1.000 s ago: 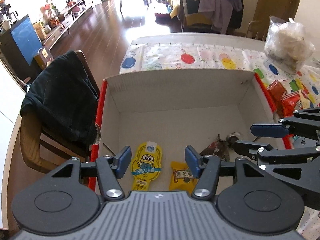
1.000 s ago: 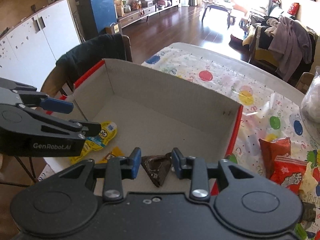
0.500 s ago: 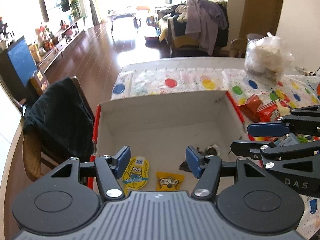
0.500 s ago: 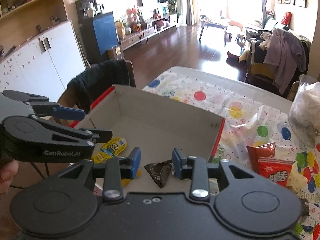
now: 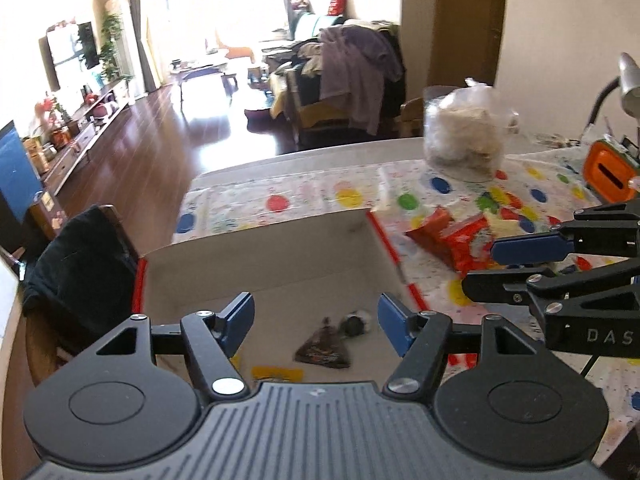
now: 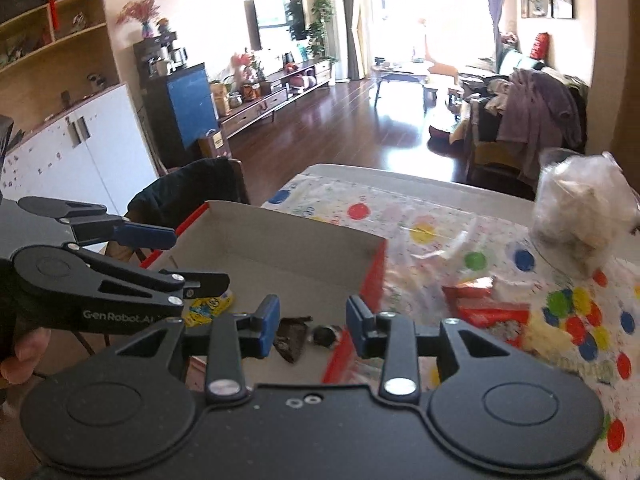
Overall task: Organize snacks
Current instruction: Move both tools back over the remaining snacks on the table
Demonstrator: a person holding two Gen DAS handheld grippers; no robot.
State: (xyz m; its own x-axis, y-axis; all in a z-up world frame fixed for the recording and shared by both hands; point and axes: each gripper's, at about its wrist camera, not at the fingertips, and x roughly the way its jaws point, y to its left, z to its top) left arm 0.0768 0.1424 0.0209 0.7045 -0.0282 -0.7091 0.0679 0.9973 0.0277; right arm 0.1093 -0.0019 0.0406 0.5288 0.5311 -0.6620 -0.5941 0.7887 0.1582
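- The left claw (image 5: 316, 326) is empty and its jaws are opening, with a wide gap. Below it, inside the cardboard box (image 5: 256, 256), lie a dark triangular packet (image 5: 323, 350) and a small round wrapped sweet (image 5: 354, 323) just beside it at 1 o'clock.
- A yellow packet (image 5: 276, 373) lies in the box at 6 o'clock from this claw, half hidden by the body of the claw.
- The right claw (image 6: 311, 326) is also empty. Its jaws are opening but the gap is narrower. It hangs above the red right edge of the box, and the dark packet is seen between its fingers, low on the box floor.
- A yellow cartoon pouch (image 6: 208, 307) lies in the box at 9 o'clock from the right claw.
- The snacks not yet sorted are the red packets (image 6: 486, 307) on the dotted surface (image 6: 400, 216), outside the box, at 2 o'clock from the right claw and near it. In my judgement the right claw is the nearer one.
- Their long axis seems to run from 9 to 3 o'clock, but the picture is blurred there, so I am not sure.
- Farther, at 1 o'clock, a clear bag (image 6: 580, 204) with white content stands on the surface.
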